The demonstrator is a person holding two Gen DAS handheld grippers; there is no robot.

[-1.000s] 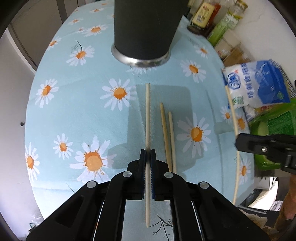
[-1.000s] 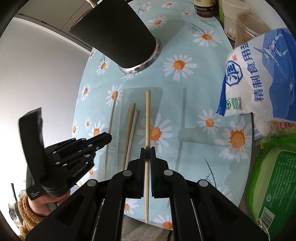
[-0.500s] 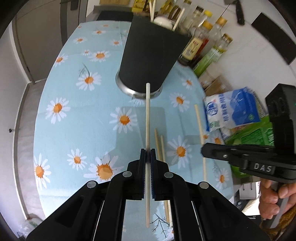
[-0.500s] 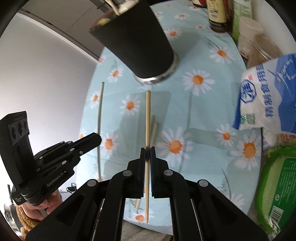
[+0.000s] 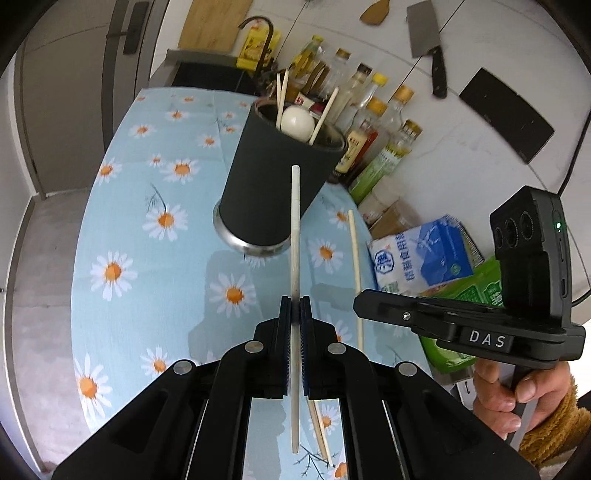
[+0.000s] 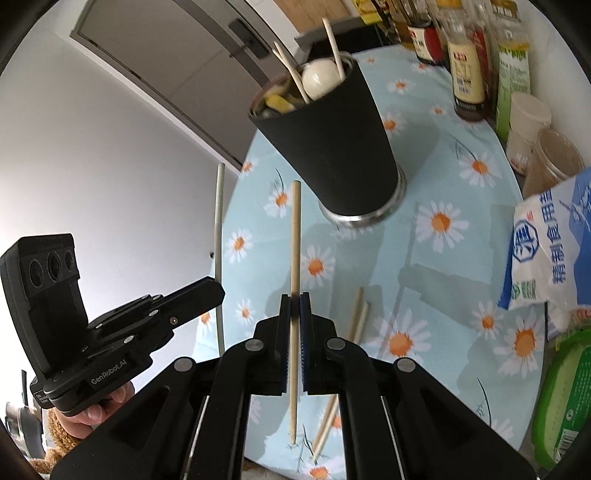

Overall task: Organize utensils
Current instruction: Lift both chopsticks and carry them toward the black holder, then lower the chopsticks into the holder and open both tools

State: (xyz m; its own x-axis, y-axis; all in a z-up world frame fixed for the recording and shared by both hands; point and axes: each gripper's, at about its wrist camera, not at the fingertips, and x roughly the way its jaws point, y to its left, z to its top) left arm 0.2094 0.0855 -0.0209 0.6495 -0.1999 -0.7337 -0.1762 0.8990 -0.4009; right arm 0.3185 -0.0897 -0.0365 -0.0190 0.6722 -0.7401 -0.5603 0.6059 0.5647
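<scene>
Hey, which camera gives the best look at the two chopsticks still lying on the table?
The right wrist view. There the pair lies in the open beside the right tongs, most of its length visible. In the left wrist view only a short stretch shows, behind the left tongs.

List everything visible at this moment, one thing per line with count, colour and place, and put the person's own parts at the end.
Utensil cup: one, black with a metal base, upright on the table, holding pale sticks and a white round-ended utensil.
Tablecloth: one, light blue with daisies, covering the table.
Loose chopsticks: two, tan, lying side by side on the cloth in front of the cup.
Pale chopstick: one, whitish, held off the table in the left gripper.
Tan chopstick: one, held off the table in the right gripper.
Bottles: several, mixed colours, along the wall behind the cup.
Salt bag: one, blue and white, right of the cup.
Cleaver: one, on the wall.
Left gripper: black, shut on the pale chopstick.
Right gripper: black, shut on the tan chopstick.
Hand: one, on the right gripper's handle.
</scene>
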